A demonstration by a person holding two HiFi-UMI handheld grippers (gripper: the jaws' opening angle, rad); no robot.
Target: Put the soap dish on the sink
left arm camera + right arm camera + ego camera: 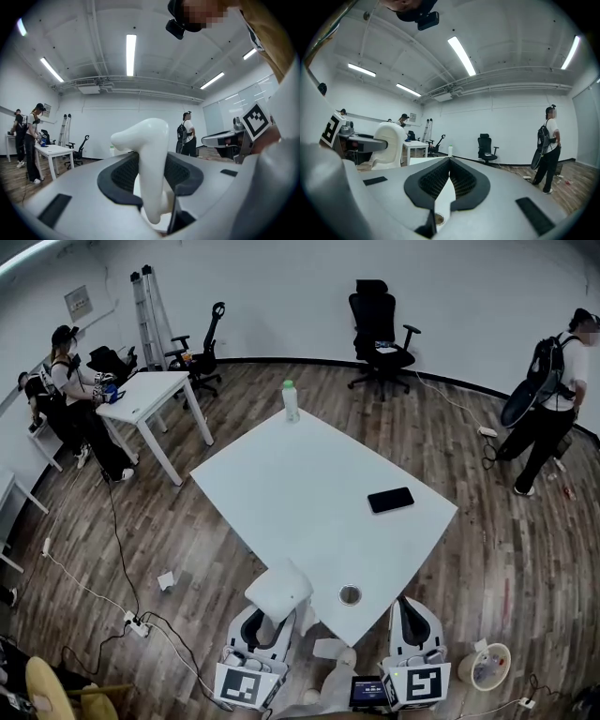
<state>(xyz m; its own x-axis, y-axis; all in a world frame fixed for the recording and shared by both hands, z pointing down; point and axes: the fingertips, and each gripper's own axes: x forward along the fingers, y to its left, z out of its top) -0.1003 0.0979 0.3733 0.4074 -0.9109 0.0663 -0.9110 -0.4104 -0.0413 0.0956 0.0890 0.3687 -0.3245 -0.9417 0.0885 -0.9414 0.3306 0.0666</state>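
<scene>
White and glossy, the soap dish [278,592] is clamped between the dark pads of the left gripper [151,174], turned on edge so that its rounded rim is raised above the jaws. It is held at the near left edge of the white table [309,484]. The right gripper [449,161] is closed, its jaw tips brought together with nothing caught between them, and is held level beside the table's near edge. A small round metal-rimmed object [350,594] is set on the table between the two grippers. A black phone [391,500] is laid further in, and a green-capped bottle [291,401] is stood at the far corner
</scene>
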